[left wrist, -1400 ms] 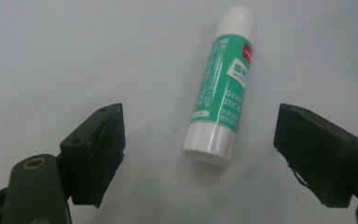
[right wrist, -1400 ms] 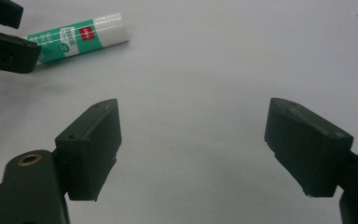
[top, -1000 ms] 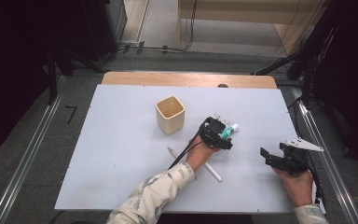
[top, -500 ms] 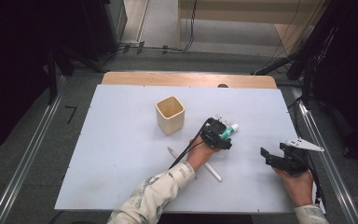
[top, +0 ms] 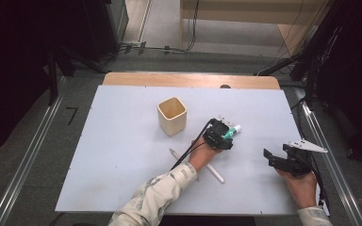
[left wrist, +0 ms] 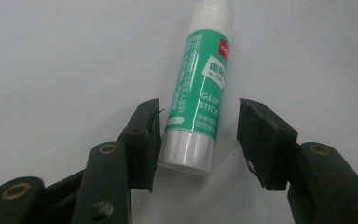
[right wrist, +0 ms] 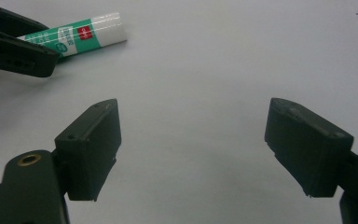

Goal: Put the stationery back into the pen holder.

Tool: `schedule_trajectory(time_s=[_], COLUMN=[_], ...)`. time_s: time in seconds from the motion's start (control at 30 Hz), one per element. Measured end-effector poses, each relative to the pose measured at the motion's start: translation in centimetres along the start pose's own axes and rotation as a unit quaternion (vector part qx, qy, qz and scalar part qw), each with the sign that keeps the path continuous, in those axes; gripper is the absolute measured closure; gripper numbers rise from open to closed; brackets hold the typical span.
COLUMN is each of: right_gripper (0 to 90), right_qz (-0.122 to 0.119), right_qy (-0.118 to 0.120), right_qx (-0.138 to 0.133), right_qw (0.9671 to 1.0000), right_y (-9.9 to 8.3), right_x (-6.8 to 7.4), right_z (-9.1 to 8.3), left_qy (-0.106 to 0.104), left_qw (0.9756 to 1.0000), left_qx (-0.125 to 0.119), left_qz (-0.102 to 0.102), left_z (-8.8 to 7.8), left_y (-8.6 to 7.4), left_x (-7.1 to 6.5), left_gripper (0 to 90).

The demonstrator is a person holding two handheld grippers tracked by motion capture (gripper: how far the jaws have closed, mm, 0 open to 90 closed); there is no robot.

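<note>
Left hand-held gripper (left wrist: 199, 135) closing its jaws around the glue stick (left wrist: 199, 93), one pad touching near the base, the other just apart. Lying flat on the table (top: 122, 141); likely light, stiff, slippery plastic, best pinched mid-barrel. Right hand-held gripper (right wrist: 193, 149) hanging open, well apart. Counting one glue stick, one cup (top: 172, 115), one pen (top: 215, 173).

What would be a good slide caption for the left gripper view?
Left gripper closing around a green glue stick lying on the white table.
</note>
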State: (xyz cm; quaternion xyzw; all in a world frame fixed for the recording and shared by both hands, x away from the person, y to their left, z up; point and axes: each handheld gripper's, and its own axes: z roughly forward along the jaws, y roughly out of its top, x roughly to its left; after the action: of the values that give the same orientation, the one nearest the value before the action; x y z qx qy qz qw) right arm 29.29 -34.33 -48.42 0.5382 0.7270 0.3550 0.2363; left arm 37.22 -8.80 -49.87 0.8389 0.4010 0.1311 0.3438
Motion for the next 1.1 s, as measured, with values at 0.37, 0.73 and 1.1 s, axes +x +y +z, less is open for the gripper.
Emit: schedule_trajectory(time_s=[0.37, 0.73, 1.1], right_gripper=[17.1, 17.0, 17.1], right_qz=[0.001, 0.002, 0.002], right_qy=[0.0, -0.001, 0.0], right_qx=[0.001, 0.001, 0.001], right_qw=[1.0, 1.0, 1.0], right_y=[0.0, 0.0, 0.01], right_x=[0.02, 0.01, 0.01], right_z=[0.02, 0.05, 0.04], left_qy=[-0.003, 0.0, 0.01], left_qw=[1.0, 0.9999, 0.9996], left_qx=[0.003, 0.004, 0.007], left_qz=[0.003, 0.013, 0.027], left_z=[-0.07, -0.1, -0.09], left_y=[0.01, -0.04, -0.01], left_x=[0.15, -0.02, -0.21], left_gripper=[57.1, 62.3, 66.5])
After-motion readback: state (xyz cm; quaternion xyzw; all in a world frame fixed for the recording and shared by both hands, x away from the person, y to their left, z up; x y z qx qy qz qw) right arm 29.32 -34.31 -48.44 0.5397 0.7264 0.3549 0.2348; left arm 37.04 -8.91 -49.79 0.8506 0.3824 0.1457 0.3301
